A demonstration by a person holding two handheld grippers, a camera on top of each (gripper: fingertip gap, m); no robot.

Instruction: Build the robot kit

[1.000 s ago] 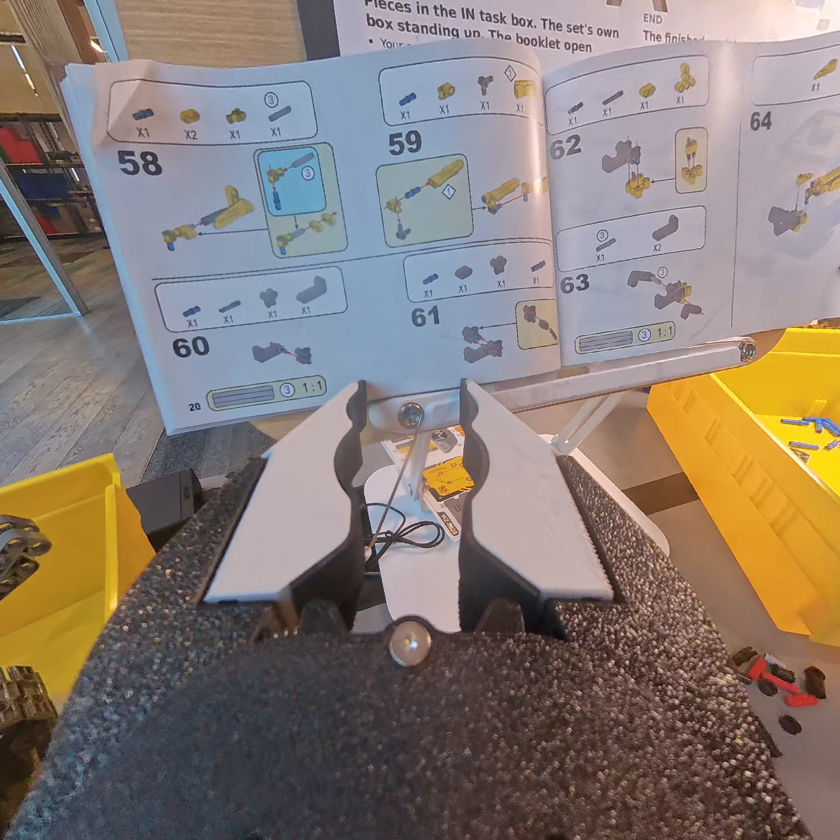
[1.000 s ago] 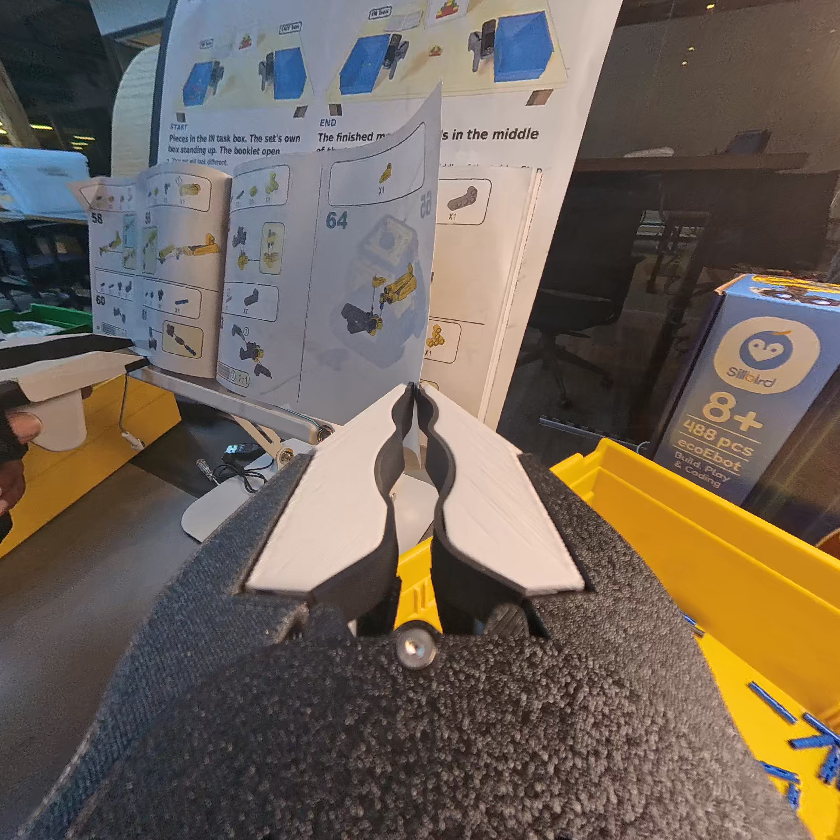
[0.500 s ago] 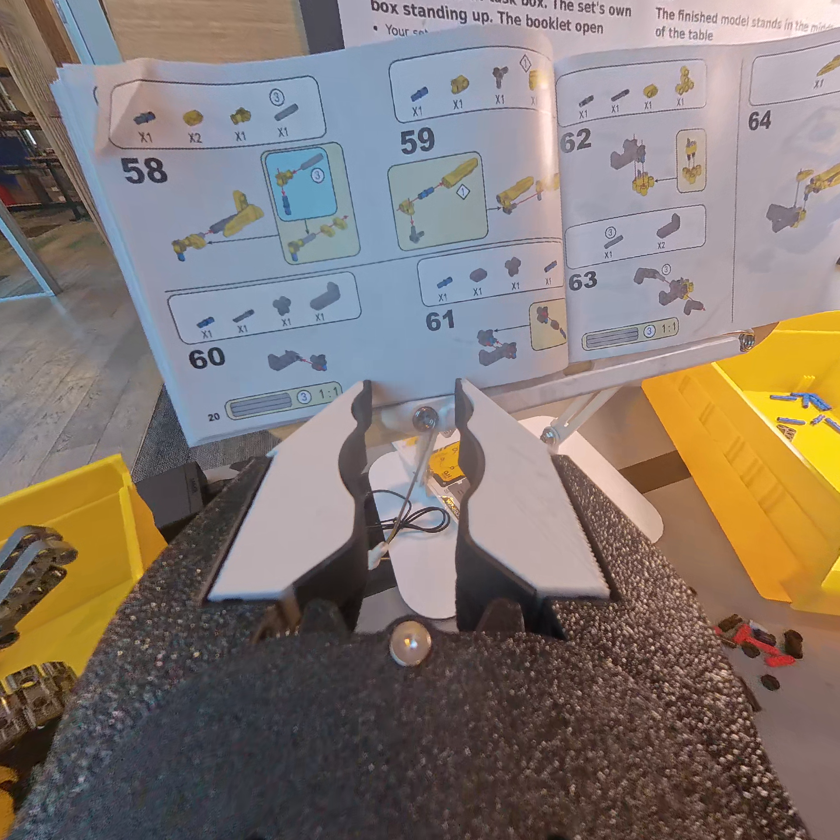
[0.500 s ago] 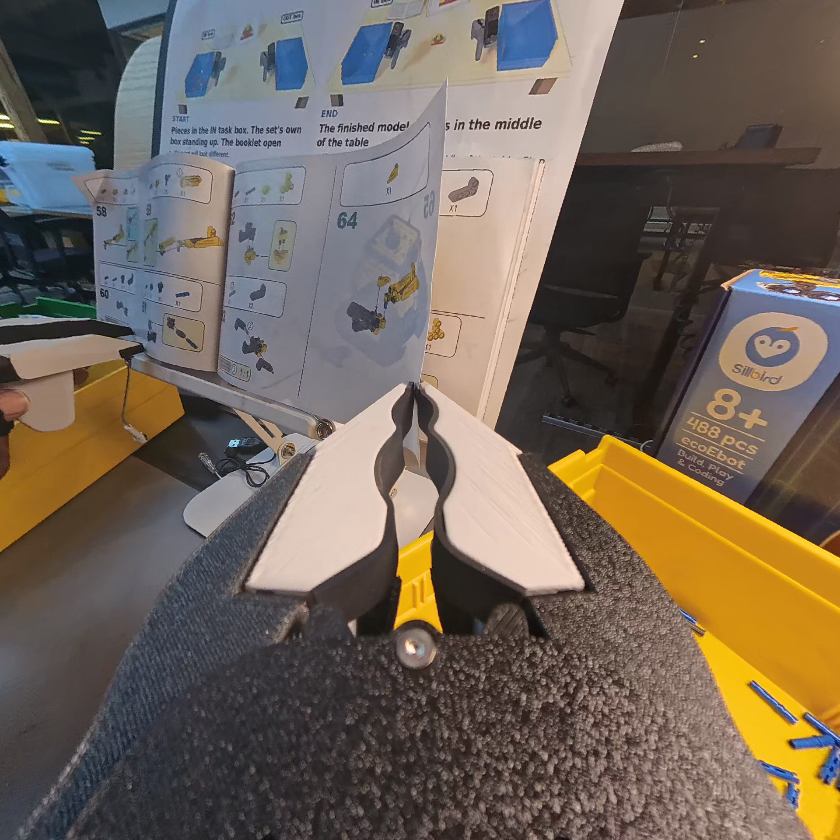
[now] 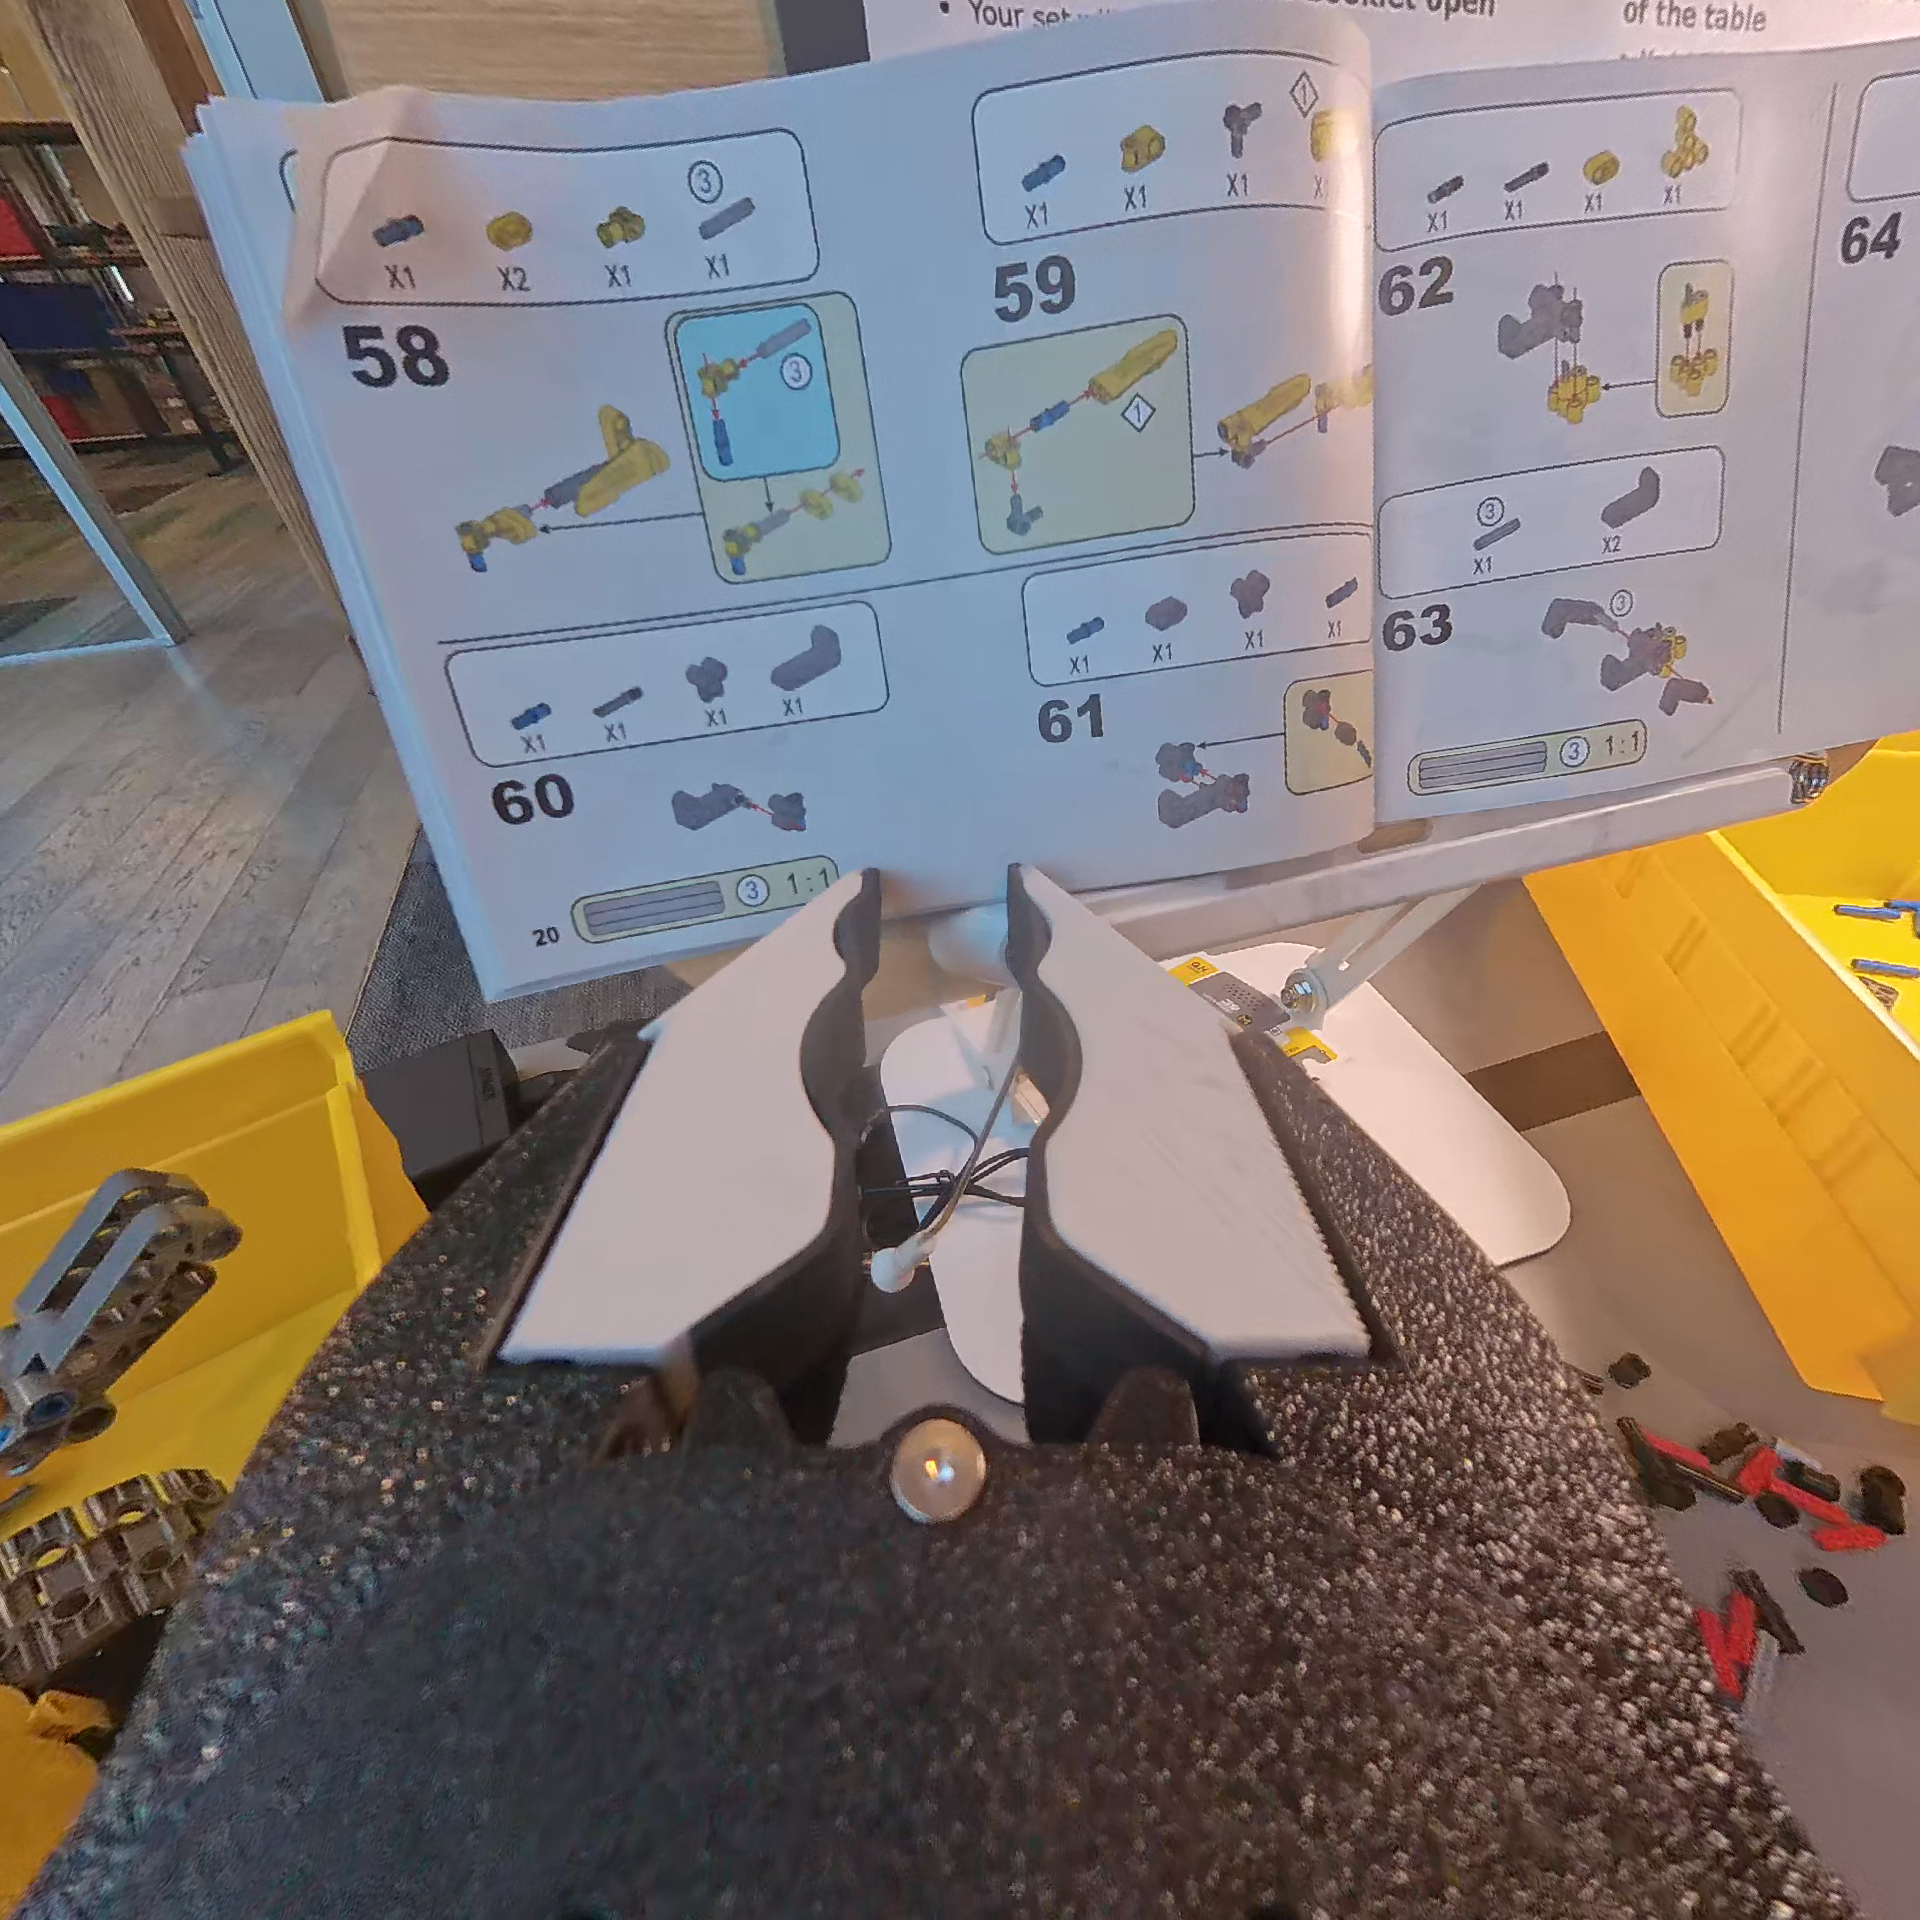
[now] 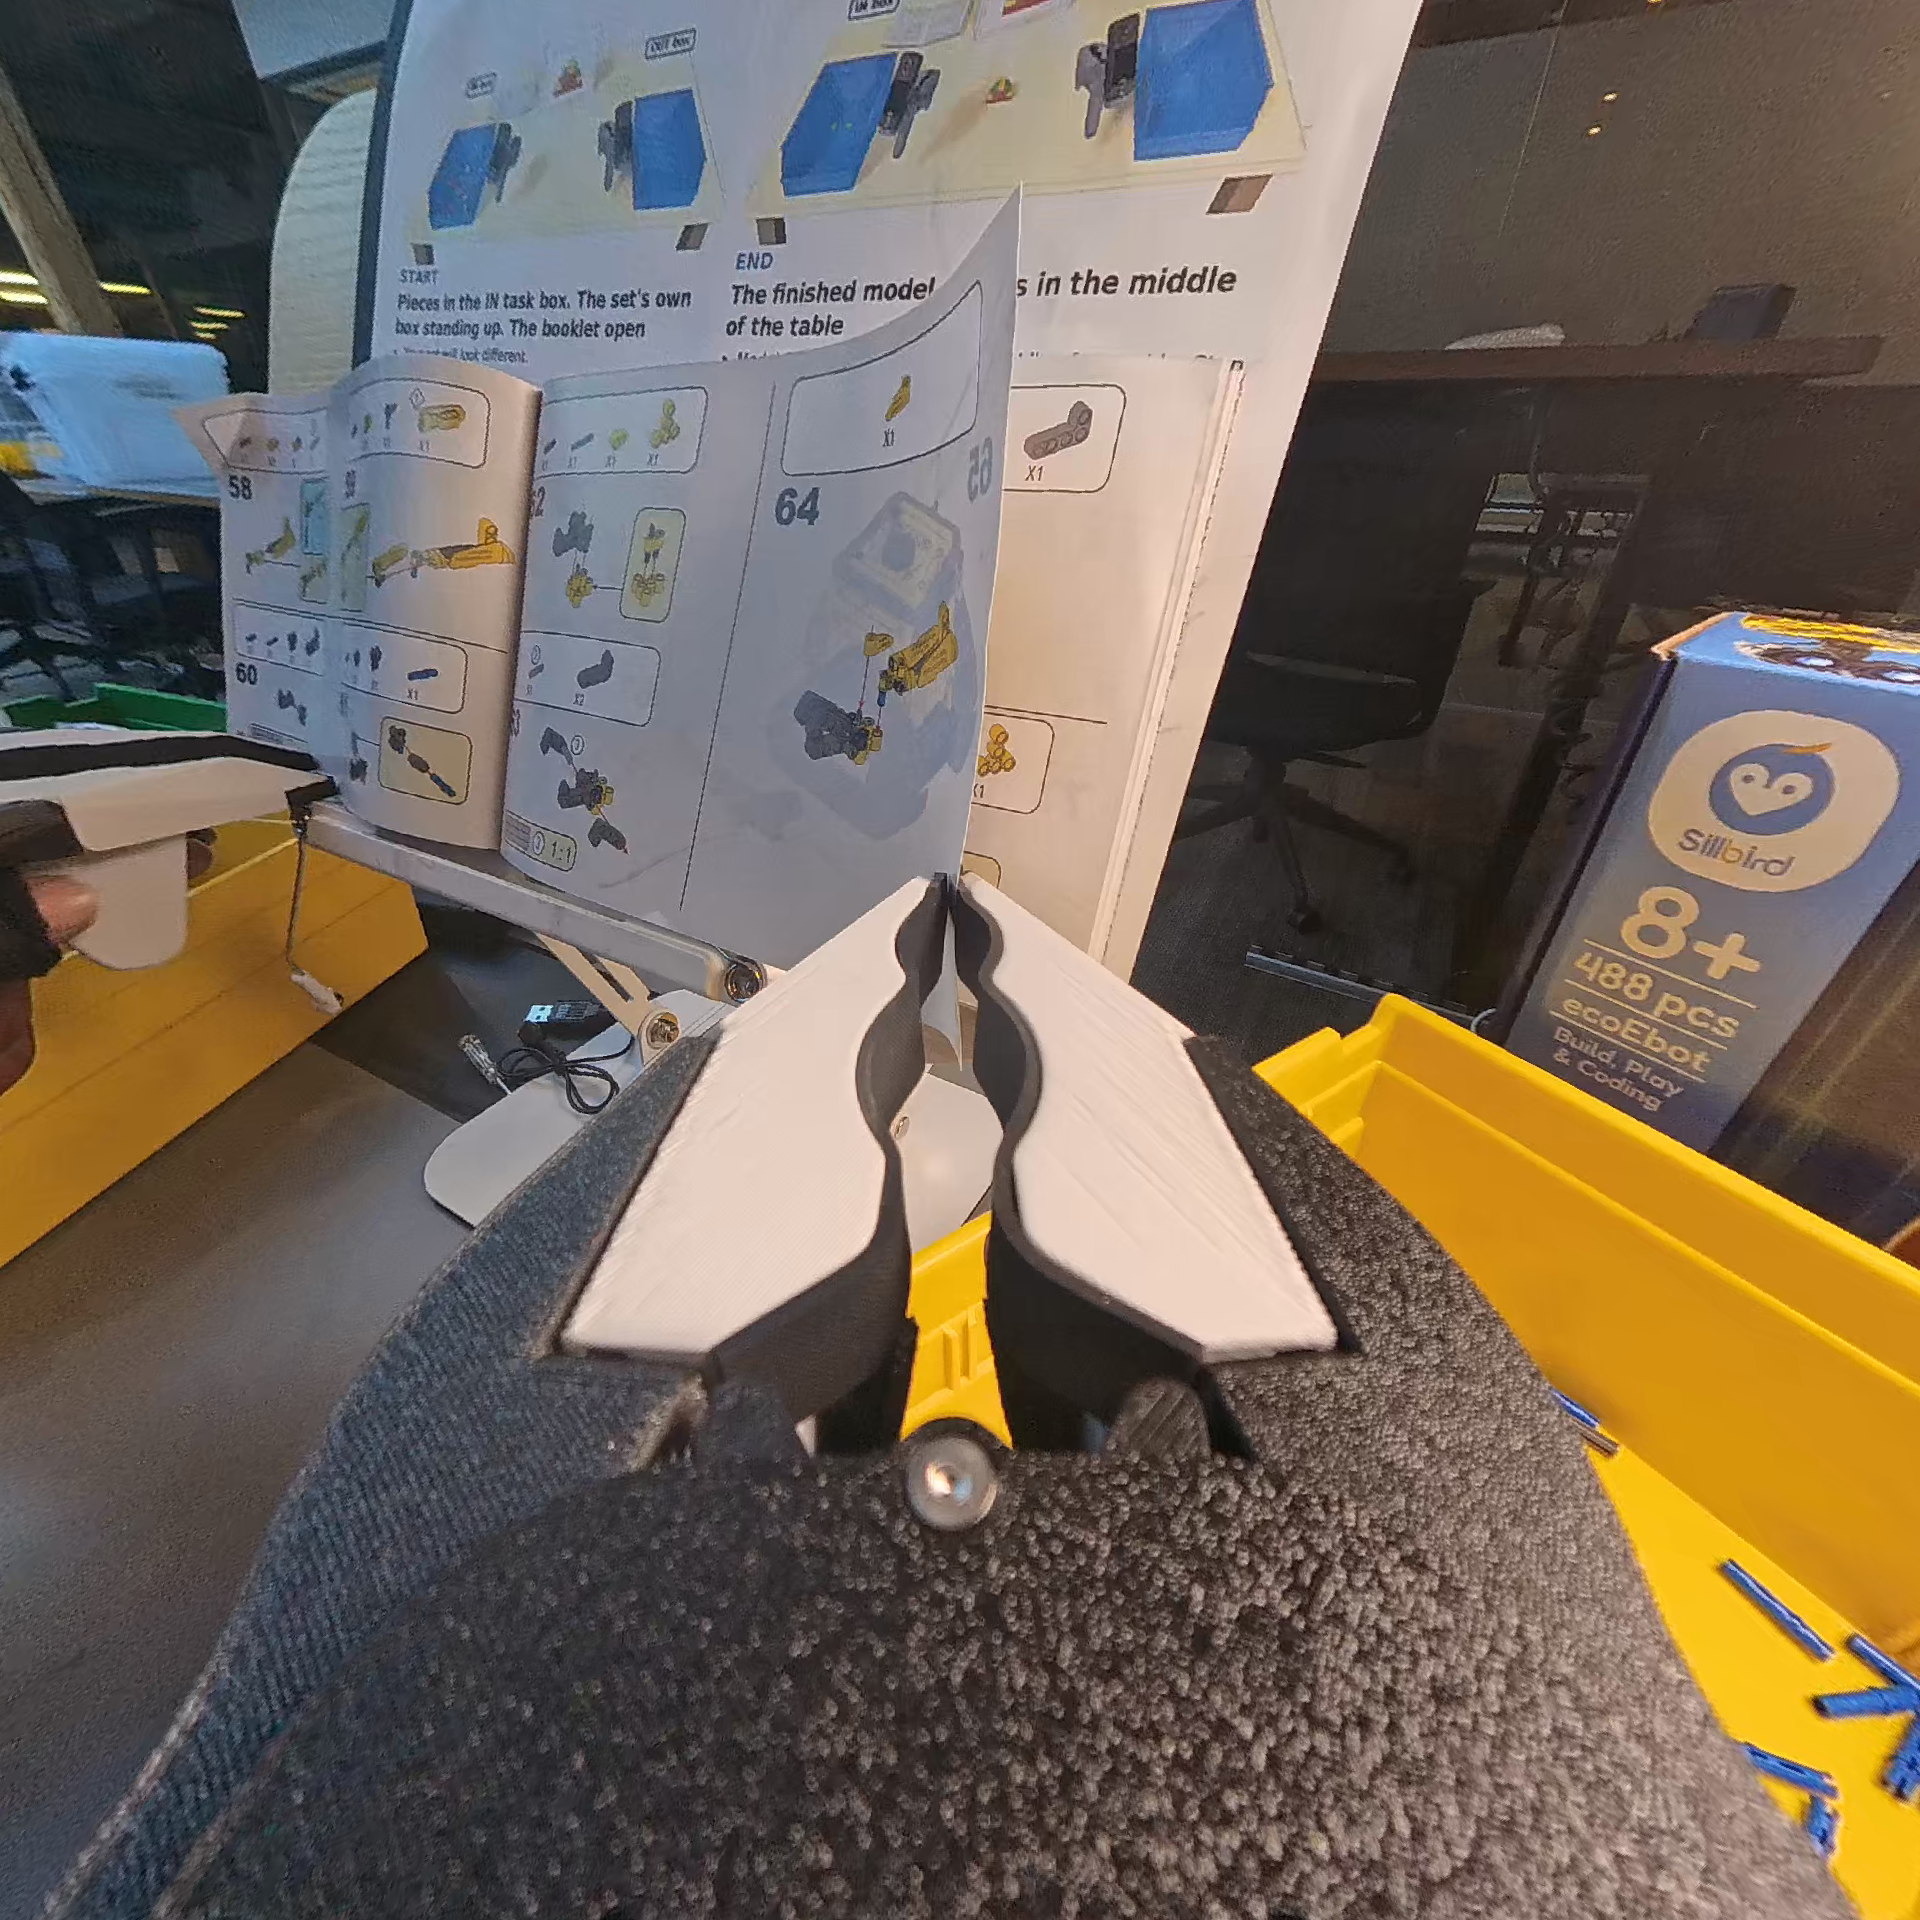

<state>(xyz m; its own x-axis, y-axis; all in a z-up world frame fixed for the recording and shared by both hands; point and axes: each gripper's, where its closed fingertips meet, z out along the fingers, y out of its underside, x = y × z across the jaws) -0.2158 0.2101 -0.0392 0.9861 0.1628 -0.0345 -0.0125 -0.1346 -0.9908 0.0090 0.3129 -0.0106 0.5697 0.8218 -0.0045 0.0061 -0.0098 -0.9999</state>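
Grey tabletop (image 5: 1621, 1320). On it: white stand base (image 5: 1444, 1143) with a coiled black cable (image 6: 566, 1070); yellow bins left (image 5: 197, 1164) and right (image 5: 1704, 1060); loose red and black pieces (image 5: 1766, 1475) scattered near the right bin; blue carton (image 6: 1714, 883) standing upright behind it.

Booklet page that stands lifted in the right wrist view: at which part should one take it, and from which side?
Its lower free corner, from the right, edge-on. The lifted page curls away from the booklet there, so thin paper fits between flat fingers; the right gripper is shut on that corner.
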